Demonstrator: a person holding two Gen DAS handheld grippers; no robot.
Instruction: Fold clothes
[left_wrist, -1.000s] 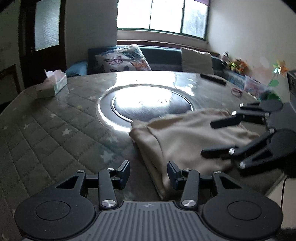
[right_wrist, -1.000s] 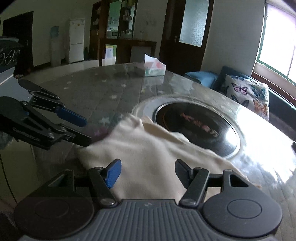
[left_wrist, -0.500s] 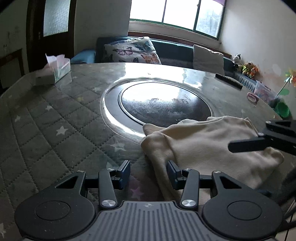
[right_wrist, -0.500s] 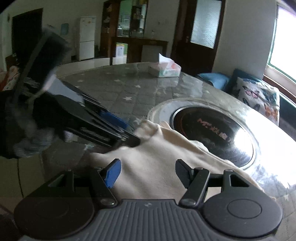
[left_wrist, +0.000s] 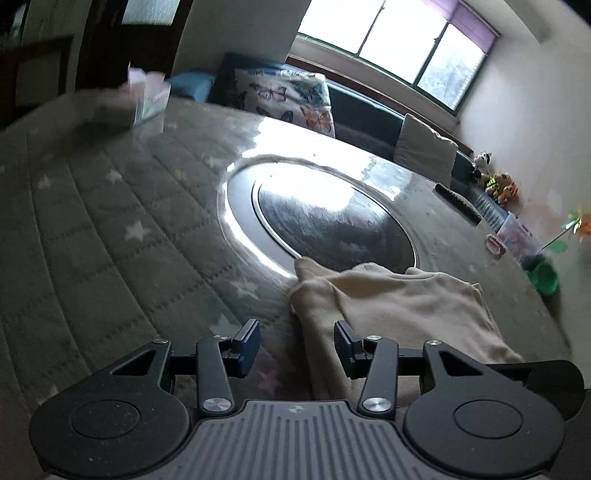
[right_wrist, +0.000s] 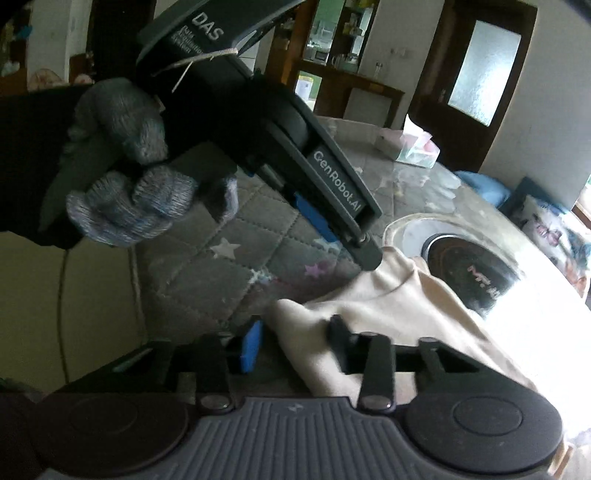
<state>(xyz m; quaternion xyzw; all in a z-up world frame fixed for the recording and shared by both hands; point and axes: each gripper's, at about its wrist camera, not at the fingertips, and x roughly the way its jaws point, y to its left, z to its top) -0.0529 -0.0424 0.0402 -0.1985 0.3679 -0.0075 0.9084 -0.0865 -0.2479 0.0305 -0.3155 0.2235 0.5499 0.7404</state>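
garment: cream top (left_wrist: 399, 306) is bunched on the counter (left_wrist: 110, 229), right at the near edge of the dark round inset (left_wrist: 332, 221), so it's in easy reach of both tools

left tool (left_wrist: 295, 343): jaws apart, nothing gripped, left edge of the cloth sits between them

right tool (right_wrist: 295, 343): also spread wide, straddling the near corner, looks lined up for a pinch

gloved hand (right_wrist: 129, 184): angles the left tool's tip down to the far edge of the cloth
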